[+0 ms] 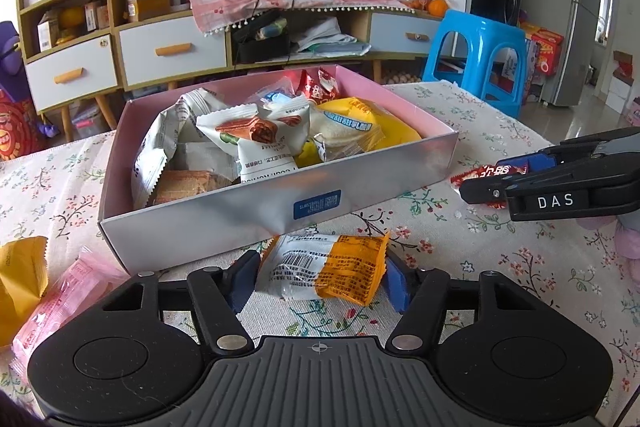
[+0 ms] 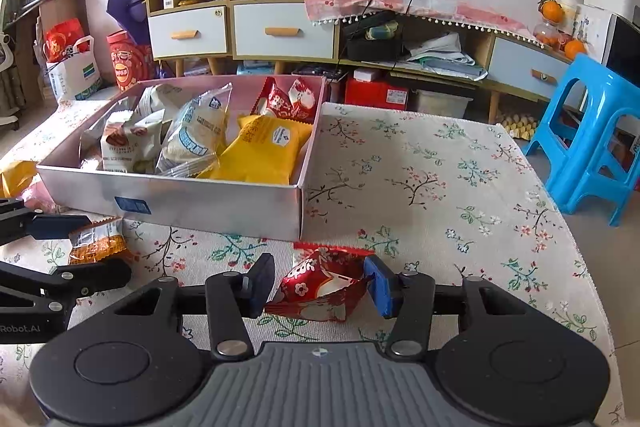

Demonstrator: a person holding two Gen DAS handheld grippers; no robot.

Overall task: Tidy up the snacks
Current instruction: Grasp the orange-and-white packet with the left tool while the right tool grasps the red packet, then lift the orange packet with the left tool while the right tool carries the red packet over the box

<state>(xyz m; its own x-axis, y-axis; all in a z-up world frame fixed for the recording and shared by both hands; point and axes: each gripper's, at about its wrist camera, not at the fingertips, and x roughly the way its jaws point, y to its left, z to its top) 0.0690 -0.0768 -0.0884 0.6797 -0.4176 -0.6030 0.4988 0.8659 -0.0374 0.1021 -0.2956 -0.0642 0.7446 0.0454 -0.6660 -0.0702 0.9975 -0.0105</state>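
Up front in the left wrist view, the left gripper clamps an orange-and-white snack packet on the floral-cloth counter, just before the silver box heaped with snacks. Behind stand a wooden sideboard and blue stool.

From the right wrist view, the right gripper clamps a red snack packet near the box's corner, the counter otherwise bare rightward.

"DAS" on right gripper side; "Robot.AI" on left gripper body; snack print unreadable.
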